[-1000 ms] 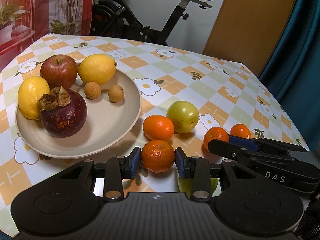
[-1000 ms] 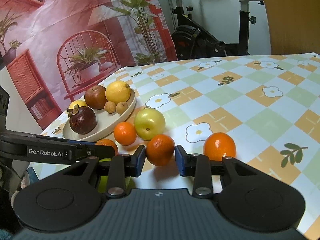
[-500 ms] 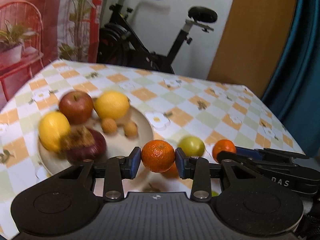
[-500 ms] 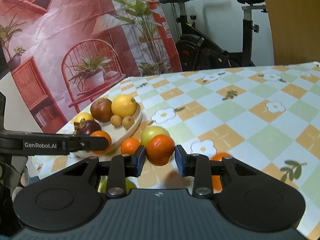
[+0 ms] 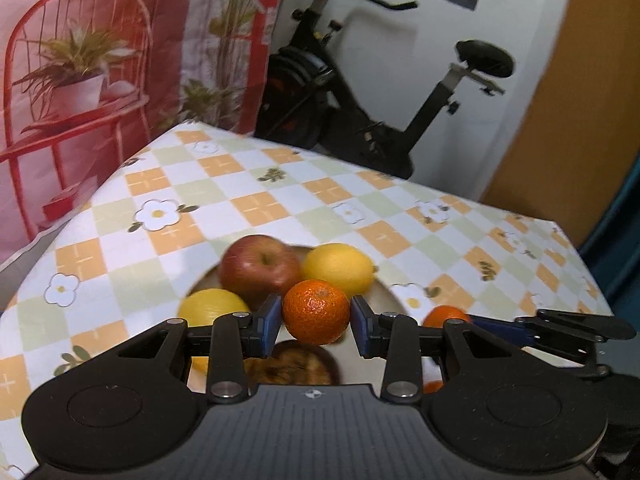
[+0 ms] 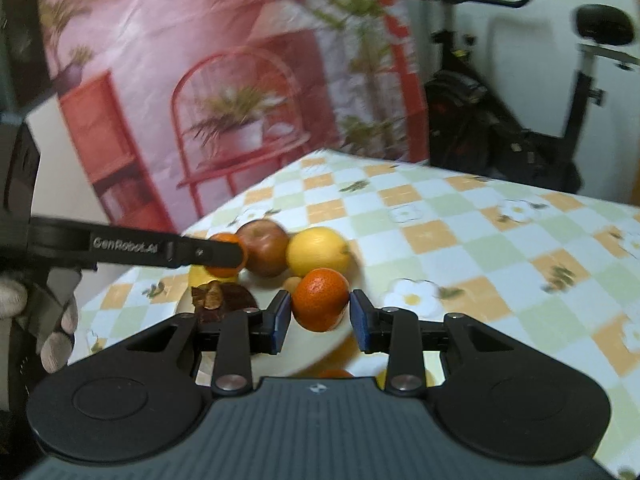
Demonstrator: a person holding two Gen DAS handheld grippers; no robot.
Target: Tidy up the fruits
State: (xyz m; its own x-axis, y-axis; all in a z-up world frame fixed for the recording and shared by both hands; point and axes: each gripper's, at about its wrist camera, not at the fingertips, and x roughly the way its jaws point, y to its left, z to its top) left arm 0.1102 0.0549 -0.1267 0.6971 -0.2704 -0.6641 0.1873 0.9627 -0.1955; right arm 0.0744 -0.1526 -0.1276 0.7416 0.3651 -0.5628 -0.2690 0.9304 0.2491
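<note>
My left gripper is shut on a mandarin and holds it in the air over the beige plate. On the plate lie a red apple, two lemons, and a dark mangosteen under the fingers. My right gripper is shut on a second mandarin above the plate's near rim. In the right wrist view the left gripper reaches in from the left with its mandarin. In the left wrist view the right gripper shows at the right.
The checkered tablecloth ends at a left edge near a red printed backdrop. An exercise bike stands behind the table. Loose fruit lies on the cloth under my right gripper. A person's hand grips the left tool.
Both grippers lifted their mandarins off the cloth and carried them up and left, from the loose fruit to above the plate. Both views tilted up.
</note>
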